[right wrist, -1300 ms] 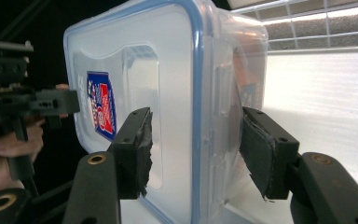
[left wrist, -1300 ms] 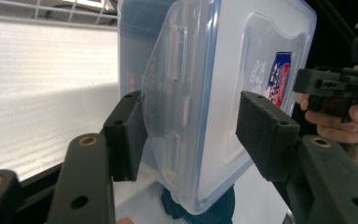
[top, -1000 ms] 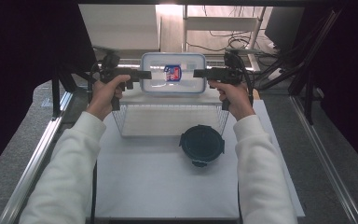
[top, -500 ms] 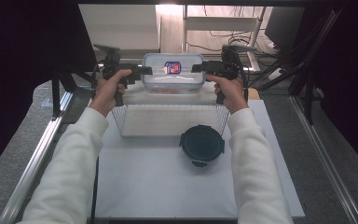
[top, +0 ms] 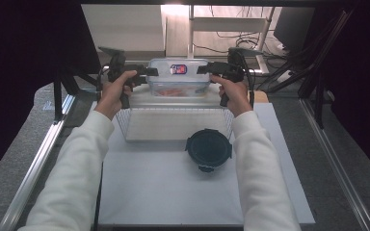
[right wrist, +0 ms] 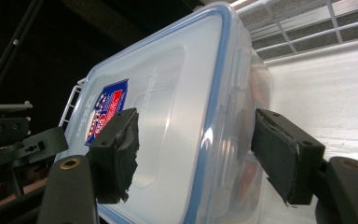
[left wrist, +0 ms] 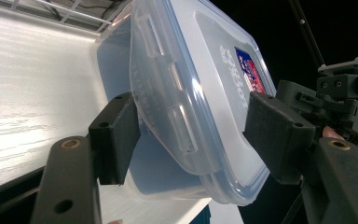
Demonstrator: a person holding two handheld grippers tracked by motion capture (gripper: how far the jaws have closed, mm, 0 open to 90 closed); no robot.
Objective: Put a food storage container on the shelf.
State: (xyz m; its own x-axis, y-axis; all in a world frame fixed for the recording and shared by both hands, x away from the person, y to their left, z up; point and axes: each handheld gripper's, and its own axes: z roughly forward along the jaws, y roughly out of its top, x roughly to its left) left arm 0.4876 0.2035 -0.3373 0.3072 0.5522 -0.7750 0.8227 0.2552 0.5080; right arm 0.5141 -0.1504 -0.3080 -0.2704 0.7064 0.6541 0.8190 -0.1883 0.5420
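Pretty much done: clear lidded container (top: 178, 77) set down at the far end beyond the wire basket (top: 173, 123). Left gripper (top: 150, 72) and right gripper (top: 203, 70) jaws just been spreading, pads coming off its ends. Only backing away left.

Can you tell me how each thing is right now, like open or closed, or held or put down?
Clear rectangular plastic box with a blue-rimmed lid: lid on, something orange-red inside, set at the far end of the wire basket.
Left gripper: fingers just opening, apart at the box's end.
Right gripper: fingers just opening, a gap beside the box's lid.
Round dark container: lid on, resting on the white board.
White wire basket: upright, near part bare.
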